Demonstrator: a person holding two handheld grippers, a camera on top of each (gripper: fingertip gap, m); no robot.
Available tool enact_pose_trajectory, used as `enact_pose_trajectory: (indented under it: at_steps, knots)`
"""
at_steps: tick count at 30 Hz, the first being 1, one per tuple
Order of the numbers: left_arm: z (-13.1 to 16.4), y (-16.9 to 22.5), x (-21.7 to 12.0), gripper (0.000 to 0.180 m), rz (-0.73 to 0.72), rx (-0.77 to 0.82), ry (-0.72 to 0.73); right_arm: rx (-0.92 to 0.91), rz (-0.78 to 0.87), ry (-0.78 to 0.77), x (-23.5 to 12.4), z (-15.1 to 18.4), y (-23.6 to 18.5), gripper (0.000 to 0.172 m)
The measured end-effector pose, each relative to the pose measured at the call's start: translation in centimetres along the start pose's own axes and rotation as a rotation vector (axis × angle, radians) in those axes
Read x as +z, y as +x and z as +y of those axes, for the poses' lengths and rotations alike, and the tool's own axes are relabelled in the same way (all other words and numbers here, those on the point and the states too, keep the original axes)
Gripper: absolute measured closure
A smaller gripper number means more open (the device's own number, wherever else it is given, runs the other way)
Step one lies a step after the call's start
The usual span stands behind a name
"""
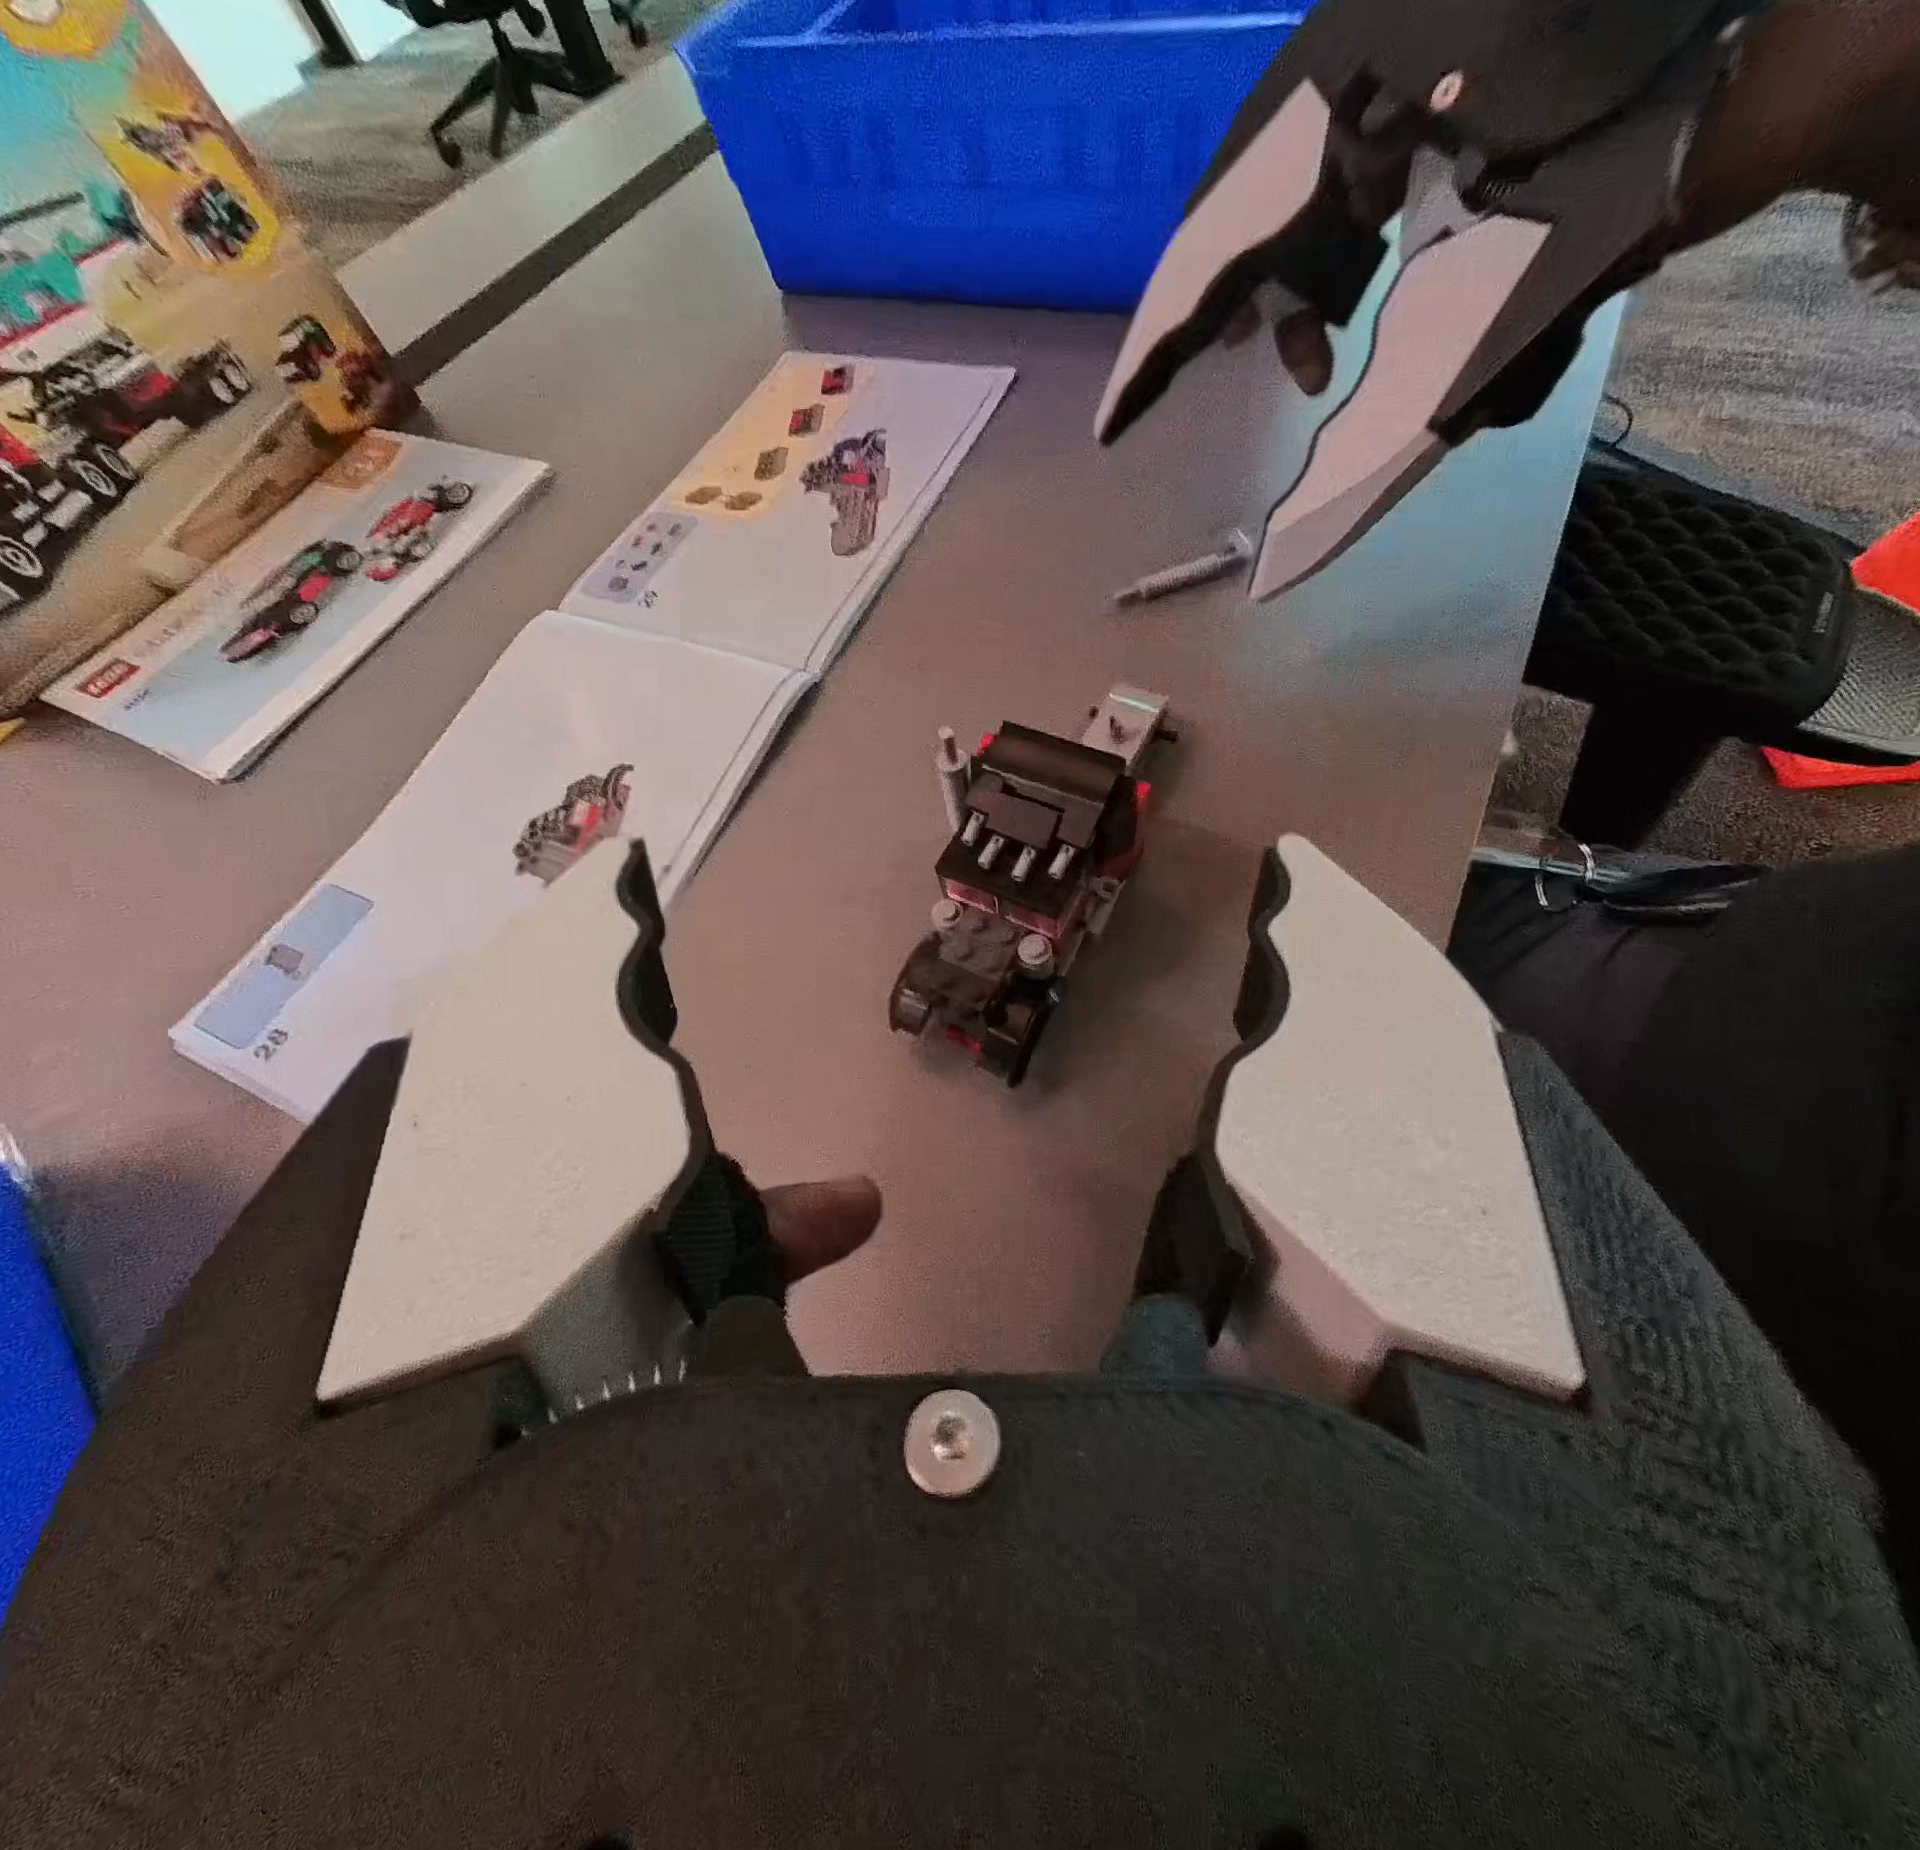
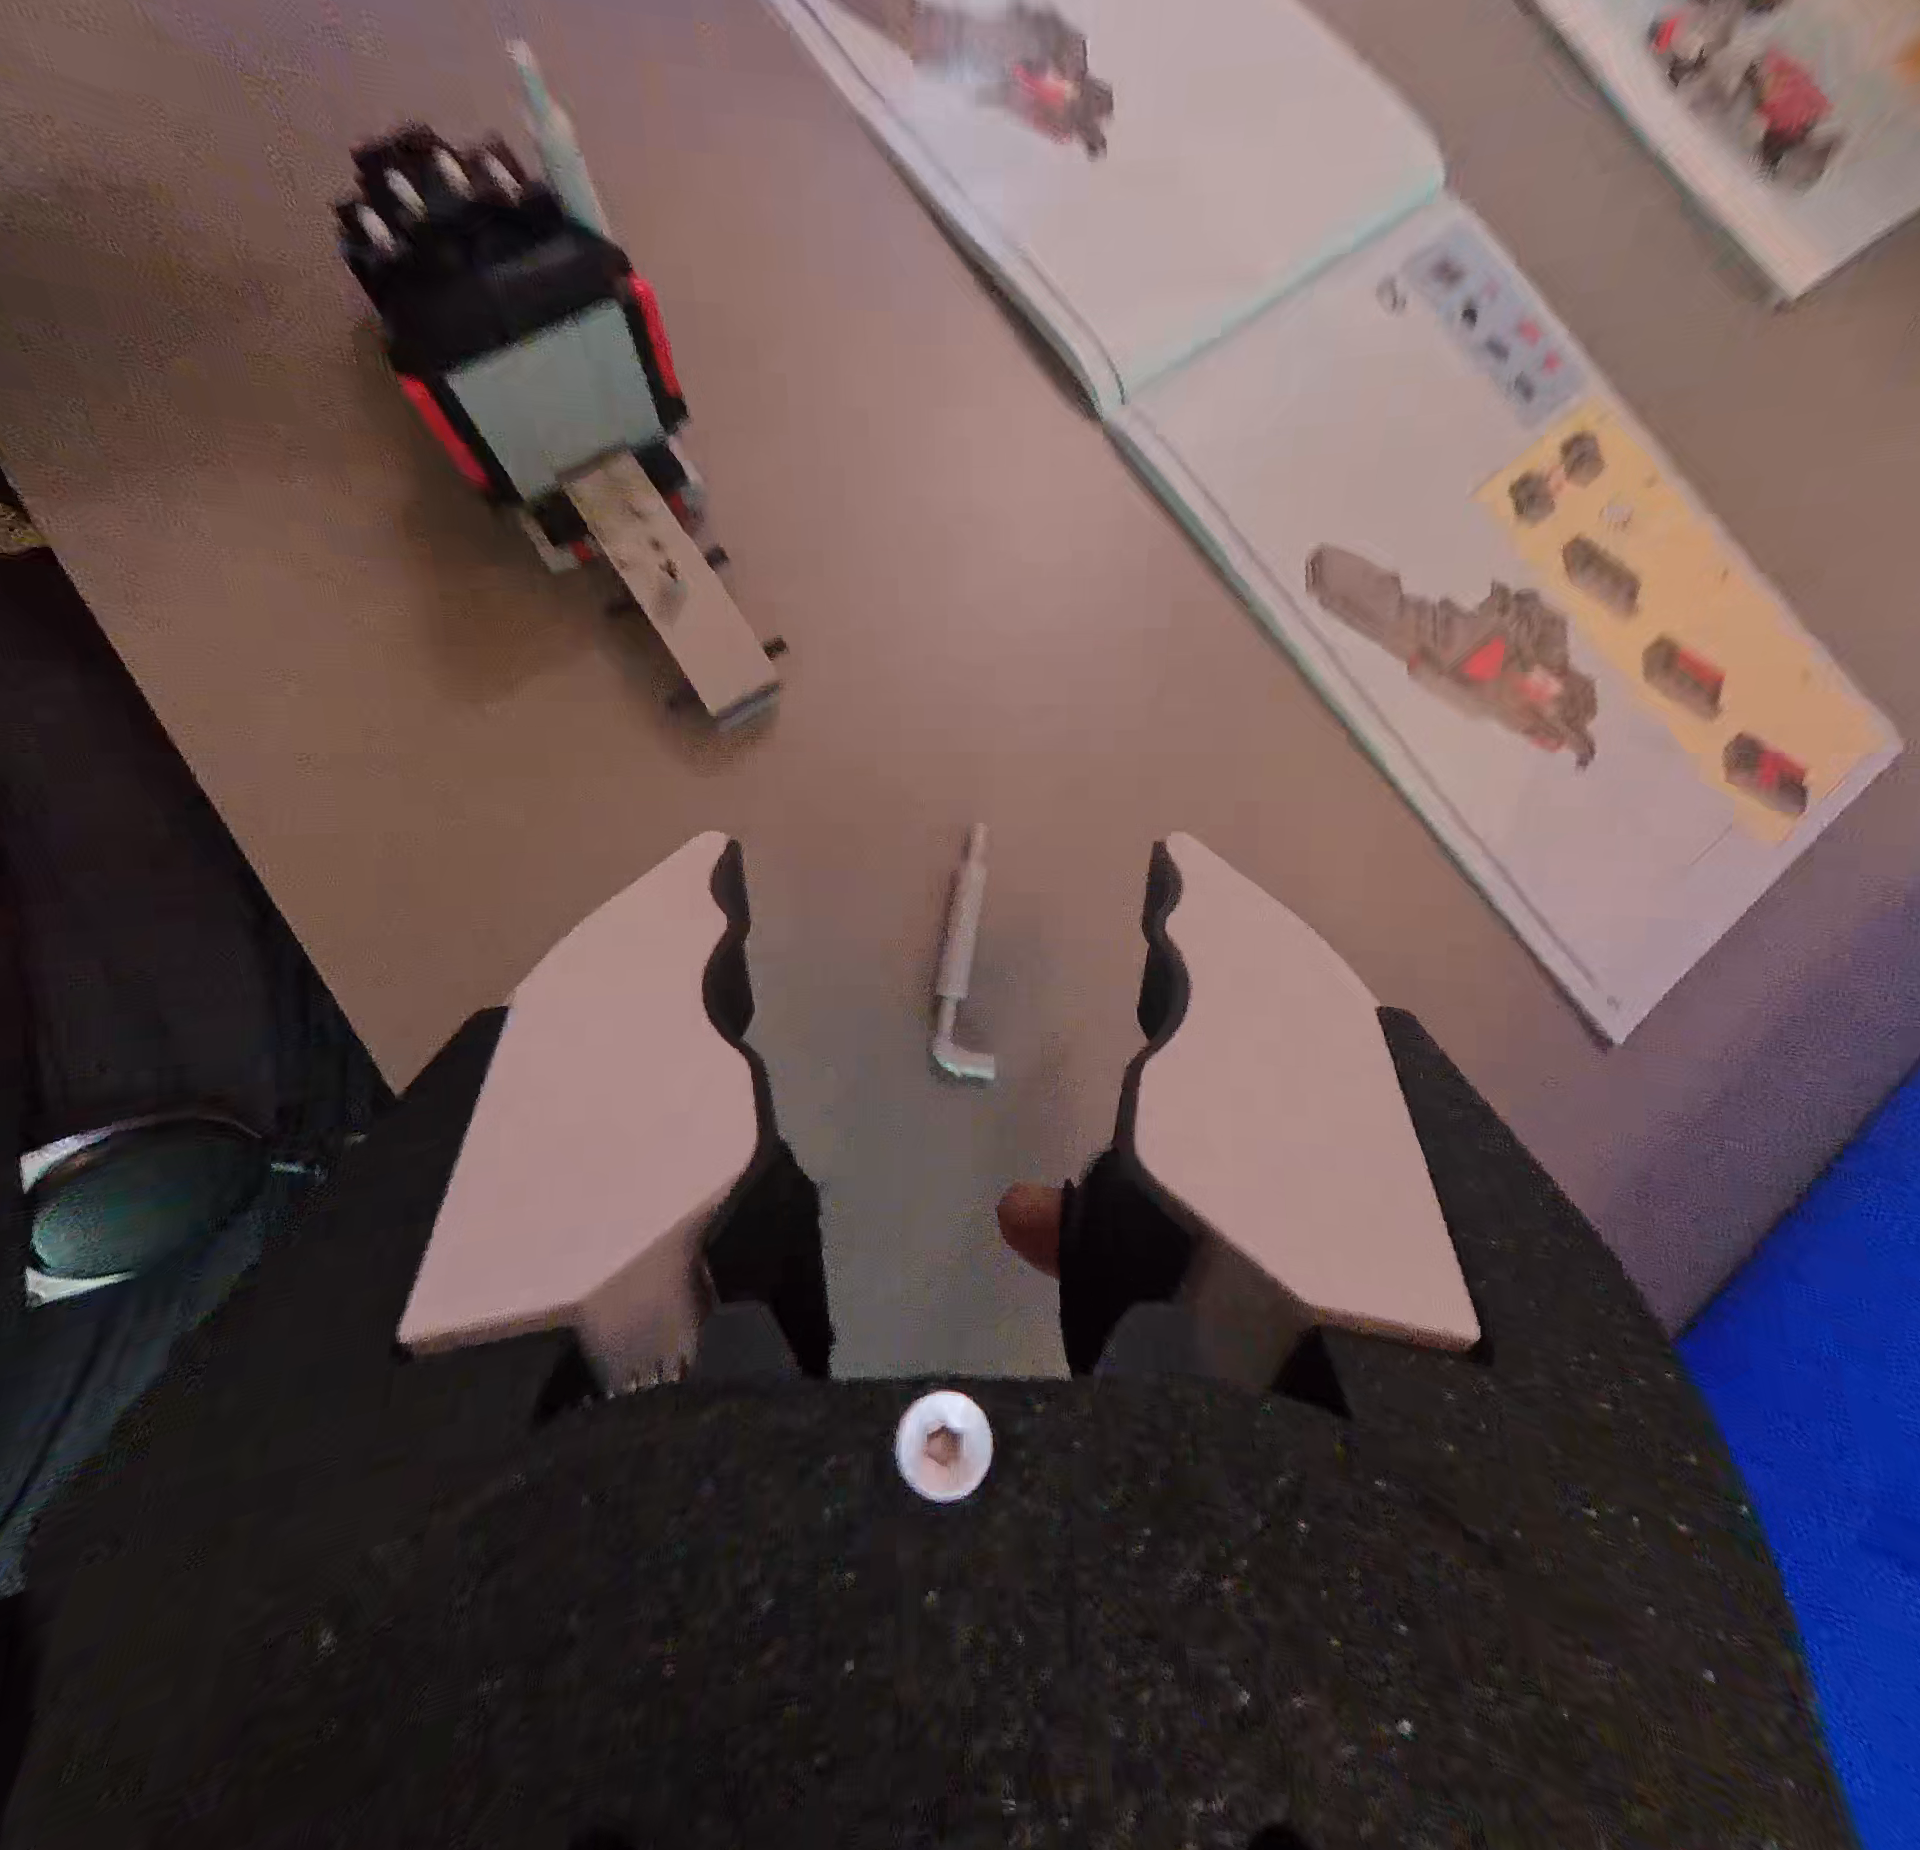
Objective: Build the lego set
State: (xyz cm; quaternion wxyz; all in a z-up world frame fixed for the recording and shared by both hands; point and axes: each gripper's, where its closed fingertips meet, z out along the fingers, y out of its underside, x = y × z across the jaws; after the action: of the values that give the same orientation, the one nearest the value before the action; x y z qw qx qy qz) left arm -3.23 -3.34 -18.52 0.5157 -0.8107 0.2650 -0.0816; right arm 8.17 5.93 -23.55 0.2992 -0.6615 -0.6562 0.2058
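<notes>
A small black, red and grey brick-built truck [image 1: 1013, 896] stands on the grey table [image 1: 1351, 720]. It also shows in the right wrist view [image 2: 520, 346]. My left gripper [image 1: 961, 850] is open wide; the truck stands just ahead of and between its fingertips, and neither pad touches it. A thin grey L-shaped exhaust-pipe piece [image 2: 961, 953] lies flat on the table. My right gripper [image 2: 945, 844] is open and hovers over it, fingers either side without touching. The left wrist view shows that gripper [image 1: 1184, 512] above the piece [image 1: 1179, 572].
An open instruction booklet [image 1: 623, 720] lies left of the truck, also in the right wrist view [image 2: 1247, 242]. A second booklet [image 1: 301, 574] and the set's box [image 1: 125, 294] are at far left. A blue bin [image 1: 987, 138] stands behind. The table edge [image 1: 1538, 574] runs close on the right.
</notes>
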Motion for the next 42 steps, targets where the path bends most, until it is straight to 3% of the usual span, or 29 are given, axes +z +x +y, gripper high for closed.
enact_pose_trajectory:
  at_steps: [3, 6, 11, 14, 16, 21, 29, 32, 35, 38, 39, 42]
  knots:
    - [2.0, 2.0, 0.3, 0.094, 0.033, 0.104, -0.073, -0.11, 0.051, 0.098, 0.3, -2.9, -3.3, 0.095]
    - [3.6, 1.3, 1.2, 0.108, 0.02, 0.216, -0.123, -0.213, -0.015, 0.086, 2.0, -2.9, -6.3, 0.103]
    - [4.5, 0.8, 2.9, 0.12, 0.23, 0.086, -0.175, -0.221, -0.171, 0.127, 4.2, -4.3, -7.0, 0.115]
    - [4.7, 0.6, 3.7, 0.131, 0.278, 0.082, -0.189, -0.293, -0.253, 0.124, 5.1, -5.1, -8.1, 0.102]
    - [4.7, 1.0, 4.1, 0.142, 0.319, 0.058, -0.189, -0.287, -0.297, 0.14, 5.7, -5.7, -8.1, 0.101]
    - [4.6, 1.1, 4.1, 0.144, 0.367, -0.014, -0.181, -0.287, -0.372, 0.179, 6.4, -6.8, -7.5, 0.12]
    - [4.7, 0.8, 4.5, 0.141, 0.442, -0.095, -0.189, -0.12, -0.691, 0.087, 6.5, -7.1, -7.3, 0.121]
    - [4.7, 0.1, 4.8, 0.141, 0.437, -0.196, -0.214, -0.072, -0.771, 0.037, 6.6, -7.7, -6.6, 0.12]
    - [4.6, -0.8, 5.1, 0.141, 0.442, -0.347, -0.226, -0.059, -0.672, 0.11, 6.4, -9.5, -4.8, 0.106]
    - [4.6, -1.4, 5.2, 0.141, 0.44, -0.467, -0.223, -0.142, -0.37, 0.206, 5.3, -10.3, -2.7, 0.094]
    - [4.6, -1.6, 5.2, 0.141, 0.44, -0.502, -0.218, -0.168, -0.274, 0.226, 4.7, -10.2, -2.5, 0.094]
    - [4.5, -2.0, 5.5, 0.141, 0.439, -0.589, -0.195, -0.142, -0.024, 0.2, 3.6, -8.7, -2.7, 0.119]
